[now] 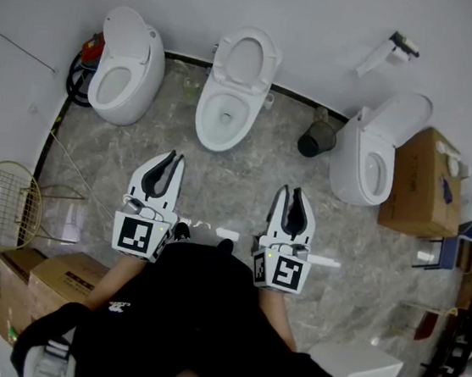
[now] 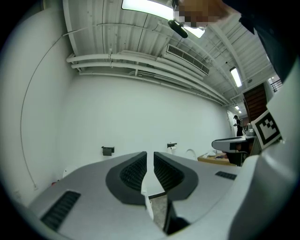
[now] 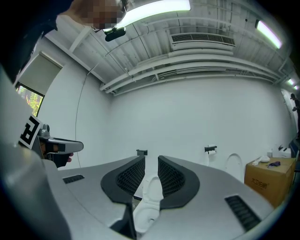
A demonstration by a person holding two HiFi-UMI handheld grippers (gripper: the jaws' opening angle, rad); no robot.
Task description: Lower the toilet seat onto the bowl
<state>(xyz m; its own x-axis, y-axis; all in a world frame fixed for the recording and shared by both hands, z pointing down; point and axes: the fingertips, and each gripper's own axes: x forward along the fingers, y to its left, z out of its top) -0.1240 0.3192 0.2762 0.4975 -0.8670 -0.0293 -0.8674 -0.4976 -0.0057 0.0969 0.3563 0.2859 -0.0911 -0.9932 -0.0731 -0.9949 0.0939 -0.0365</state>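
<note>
The middle white toilet (image 1: pixel 222 118) stands against the far wall with its seat (image 1: pixel 246 61) raised upright against the back. My left gripper (image 1: pixel 174 155) is held level over the marble floor, well short of the bowl, its jaws a narrow slit apart with nothing between them. To its right, my right gripper (image 1: pixel 294 190) also has its jaws slightly apart and holds nothing. In the right gripper view the toilet (image 3: pixel 149 197) shows through the gap of the right gripper (image 3: pixel 151 158), far off. The left gripper (image 2: pixel 150 153) faces the white wall.
A second white toilet (image 1: pixel 127 68) stands at the left and a third (image 1: pixel 375 153) at the right, beside a cardboard box (image 1: pixel 424 185). A dark bin (image 1: pixel 316 139) sits between the middle and right toilets. More boxes (image 1: pixel 36 283) and a wire frame (image 1: pixel 8 202) are at the lower left.
</note>
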